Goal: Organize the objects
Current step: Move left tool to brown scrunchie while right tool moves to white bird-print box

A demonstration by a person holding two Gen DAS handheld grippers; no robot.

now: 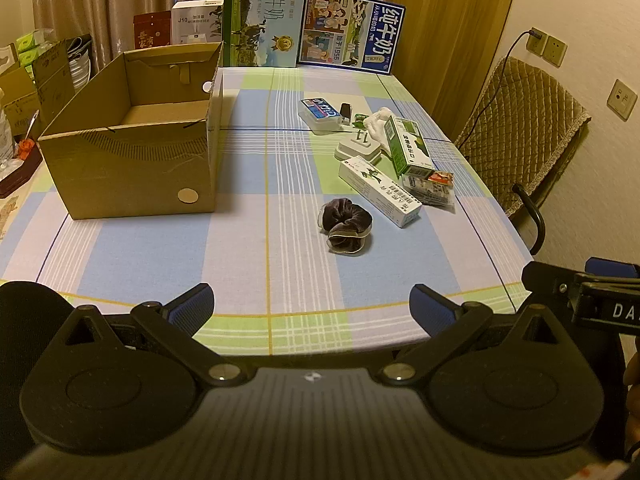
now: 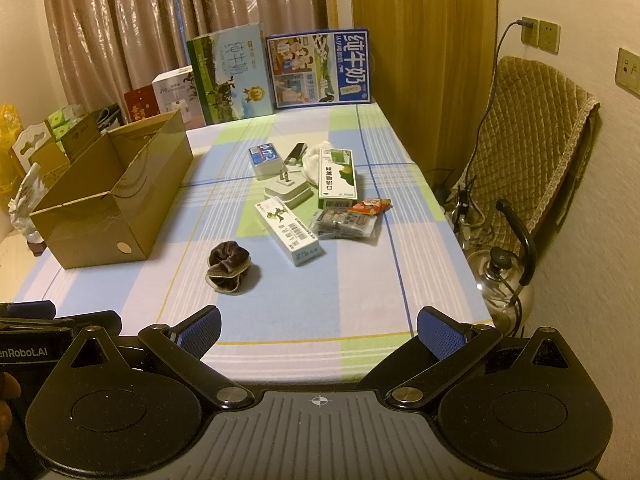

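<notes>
Right gripper (image 1: pixel 592 300) cut off by frame edge in left view; white crumpled item (image 1: pixel 378 120) half hidden behind green box (image 1: pixel 408 146); snack packet (image 2: pixel 370 206) print unreadable.

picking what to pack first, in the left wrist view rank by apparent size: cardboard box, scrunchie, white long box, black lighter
1. cardboard box
2. white long box
3. scrunchie, close to the long box and nearer the camera, so unsure
4. black lighter, farthest away

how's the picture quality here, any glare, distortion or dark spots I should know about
Left wrist view: warm dim light, strong fisheye bending of the tablecloth lines, black corner vignette; the cardboard box casts a shadow to its right. Right wrist view: same yellow cast, glare on the kettle, curtains shiny, scrunchie fairly sharp.
</notes>
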